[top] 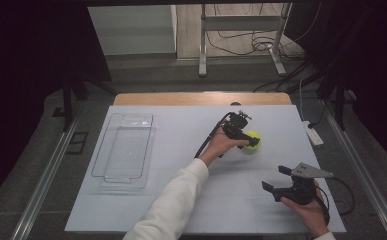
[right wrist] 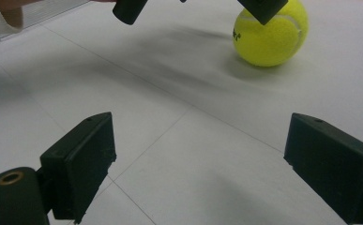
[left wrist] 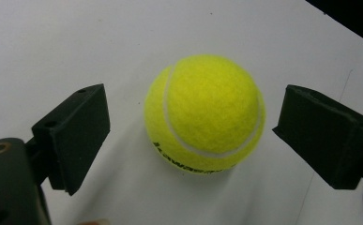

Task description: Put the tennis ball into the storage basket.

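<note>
Straddling ball (left wrist: pixel 205 112), L gripper (left wrist: pixel 195 140) spread.

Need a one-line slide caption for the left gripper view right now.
Left gripper open, jaws either side of a yellow tennis ball resting on the white table, not yet touching it.

We see the left gripper (top: pixel 248 141) reaching across to the right half of the white table (top: pixel 181 200), right at the yellow tennis ball (top: pixel 253 141). The right gripper (top: pixel 275 180) hovers near the right corner, jaws apart. A clear plastic tray (top: pixel 125 150) sits at left.
</note>
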